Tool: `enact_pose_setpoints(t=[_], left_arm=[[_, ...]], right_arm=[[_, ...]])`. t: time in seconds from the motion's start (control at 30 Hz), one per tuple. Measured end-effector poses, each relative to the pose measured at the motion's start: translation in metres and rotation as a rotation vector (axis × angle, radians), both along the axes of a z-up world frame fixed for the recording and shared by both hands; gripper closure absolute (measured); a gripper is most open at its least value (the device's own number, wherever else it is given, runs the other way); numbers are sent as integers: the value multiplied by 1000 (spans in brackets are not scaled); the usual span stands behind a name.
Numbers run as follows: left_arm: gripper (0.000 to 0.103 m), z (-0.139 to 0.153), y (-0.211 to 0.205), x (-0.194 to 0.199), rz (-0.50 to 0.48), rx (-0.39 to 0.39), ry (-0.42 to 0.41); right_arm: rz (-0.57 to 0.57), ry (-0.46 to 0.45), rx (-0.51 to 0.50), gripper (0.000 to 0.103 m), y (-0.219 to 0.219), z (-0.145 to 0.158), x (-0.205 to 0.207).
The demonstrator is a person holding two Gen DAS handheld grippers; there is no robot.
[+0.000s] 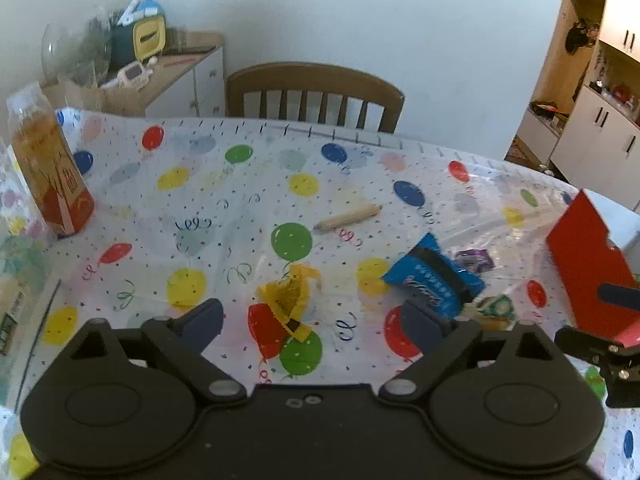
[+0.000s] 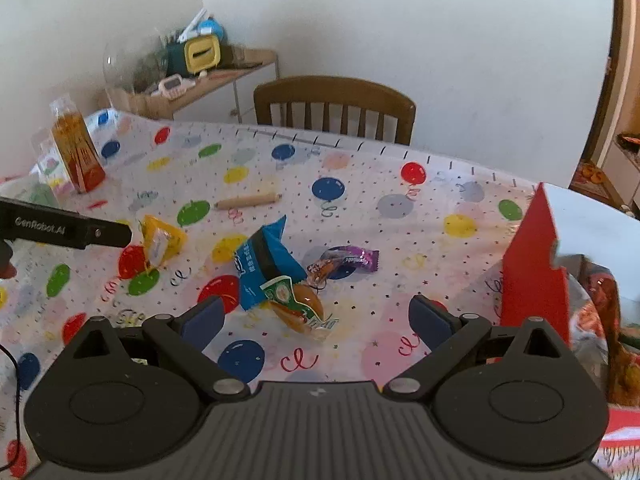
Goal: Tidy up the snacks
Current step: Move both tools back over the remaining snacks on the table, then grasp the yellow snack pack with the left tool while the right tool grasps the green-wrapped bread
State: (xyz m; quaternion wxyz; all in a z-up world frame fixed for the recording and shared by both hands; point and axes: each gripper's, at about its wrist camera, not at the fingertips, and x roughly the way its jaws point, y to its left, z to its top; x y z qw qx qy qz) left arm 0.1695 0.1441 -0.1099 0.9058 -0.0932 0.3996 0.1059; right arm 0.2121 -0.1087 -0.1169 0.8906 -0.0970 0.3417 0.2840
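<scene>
Left gripper (image 1: 312, 320) was wide open over the yellow snack packet (image 1: 289, 298); right gripper (image 2: 316, 316) wide, empty, near the green-wrapped bun (image 2: 298, 304). Risk: the blue packet (image 2: 266, 266) touched the bun, so a grab might drag both.

Right wrist view. Right gripper (image 2: 316, 318) hovers over the table (image 2: 400, 168), jaws spread wide, nothing between them. Cloth has a balloon print.

Ahead of the fingers, a loose cluster of snacks: blue packet (image 2: 266, 266), tilted; green-and-orange packet (image 2: 298, 304) overlapping its near edge; purple candy wrapper (image 2: 346, 260) just right of both. Yellow packet (image 2: 160, 240) lies apart to the left, with the tip of the left gripper (image 2: 68, 230) just beside it; its jaw state cannot be told.

Wooden pencil (image 2: 246, 201) lies farther back. Orange drink bottle (image 2: 78, 152) upright, far left. Red box (image 2: 534, 268) stands at right edge. Wooden chair (image 2: 334, 106) behind the table.
</scene>
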Motion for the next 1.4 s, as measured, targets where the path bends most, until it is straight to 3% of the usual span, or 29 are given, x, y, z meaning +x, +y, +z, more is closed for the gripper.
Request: enact_pose_setpoints(t=[0.07,0.33,0.43,0.6,0.73,0.93,1.13,1.4], left_arm=[[16,-8,4,7,8,-7,20],[19,-29,10,36,21,-12,60],[26,-37,13,45,27,-37,83],[28,-46,12,55,18,-38,105],[37,-54,14,59,29,-50,128],[49,-56,18,61,43,-71,134],[67,-57,20,61,52,-68,144],[75,-54,21,54,64,-70,144]], right_arm=[[16,1,-23,4,7,-6,6],[91,-21,-130,10,38,-28,23],[106,0,-150,23,46,-36,31],[114,30,-164,27,53,-48,41],[116,47,-185,44,56,-55,44],[111,57,-167,55,56,-55,43],[87,62,-155,63,56,-53,39],[41,74,-153,63,48,-49,29]])
